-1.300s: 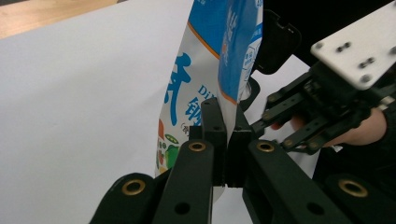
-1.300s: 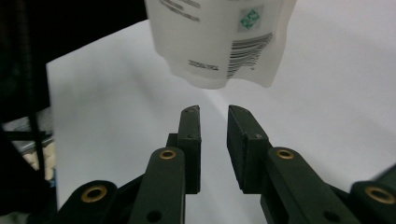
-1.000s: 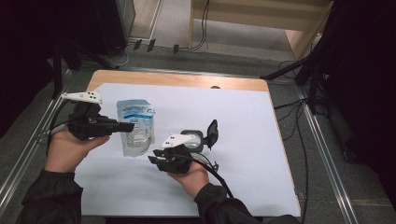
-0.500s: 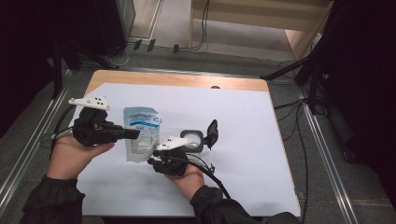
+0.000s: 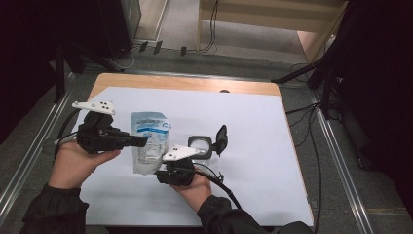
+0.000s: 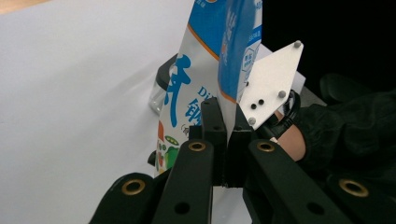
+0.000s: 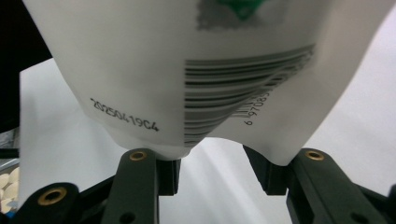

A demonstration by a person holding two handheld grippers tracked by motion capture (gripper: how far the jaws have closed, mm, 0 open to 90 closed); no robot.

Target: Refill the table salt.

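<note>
A blue-and-white printed pouch point(image 5: 148, 141) hangs upright over the white table cover. My left gripper point(image 5: 141, 141) is shut on its side edge, and the left gripper view shows both jaws pinching the pouch point(image 6: 201, 60) at the left gripper point(image 6: 224, 109). My right gripper point(image 5: 158, 173) sits at the pouch's lower end. In the right gripper view the barcode side of the pouch point(image 7: 196, 60) sags between the wide-apart jaws of the right gripper point(image 7: 212, 172); its left finger point(image 7: 144, 175) touches a bottom corner.
A small clear container point(image 5: 199, 145) with its black lid point(image 5: 221, 138) flipped open stands just right of the pouch, close behind the right hand. The white cover point(image 5: 253, 126) spreads to the right and rear. Metal rails and cables flank the table.
The left gripper carried the pouch to the right and stood it more upright. The right gripper slid left, bringing its jaws under the pouch's bottom.
</note>
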